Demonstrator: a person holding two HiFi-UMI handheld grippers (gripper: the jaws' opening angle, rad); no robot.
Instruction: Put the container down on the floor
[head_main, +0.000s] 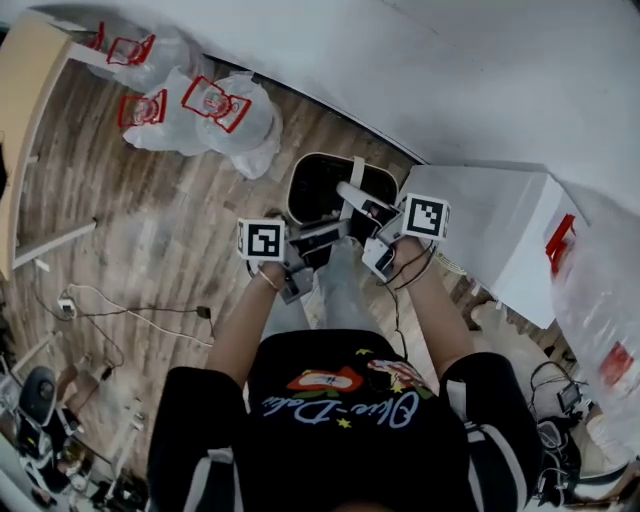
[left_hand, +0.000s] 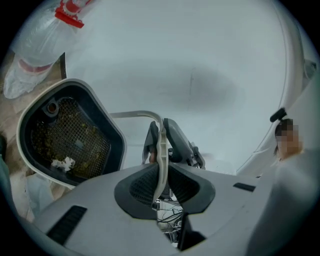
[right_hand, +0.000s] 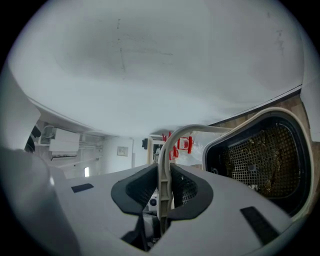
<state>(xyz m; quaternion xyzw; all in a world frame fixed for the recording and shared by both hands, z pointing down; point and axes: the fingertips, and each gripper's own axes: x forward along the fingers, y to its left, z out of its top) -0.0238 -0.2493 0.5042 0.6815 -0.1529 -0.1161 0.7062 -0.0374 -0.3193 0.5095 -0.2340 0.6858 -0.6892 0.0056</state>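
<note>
Head view shows you standing over the wooden floor (head_main: 150, 220), with both arms stretched forward. The left hand-held gripper (head_main: 318, 238) and the right hand-held gripper (head_main: 365, 212) meet close together on the pale handle (head_main: 357, 168) of the container (head_main: 296, 185). This container is a dark bin with a white rim, and it is in front of your feet, near the white wall (head_main: 450, 70) and just beside a white cabinet (head_main: 490, 230). Some plastic bags (head_main: 215, 115) lie well apart, to the left.

Left gripper view shows the jaws of this hand-held gripper (left_hand: 161, 175) clamped on the thin handle (left_hand: 161, 145), with the pads pressing it from both sides. The container (left_hand: 102, 107) hangs at the left with its mouth turned to the camera, so you see the mesh and some small scraps inside.

Right gripper view shows the same for the other hand-held gripper (right_hand: 162, 192): it is clenched on the handle (right_hand: 172, 142), and the container (right_hand: 260, 113) is at the right, tilted, with floor boards behind it.

I judge that the container is not yet resting flat, so you are at the lowering step. The next move calls for bringing both hands down together and evenly, so that the base meets the floor level. Loosen the jaws only when the handle goes slack.
</note>
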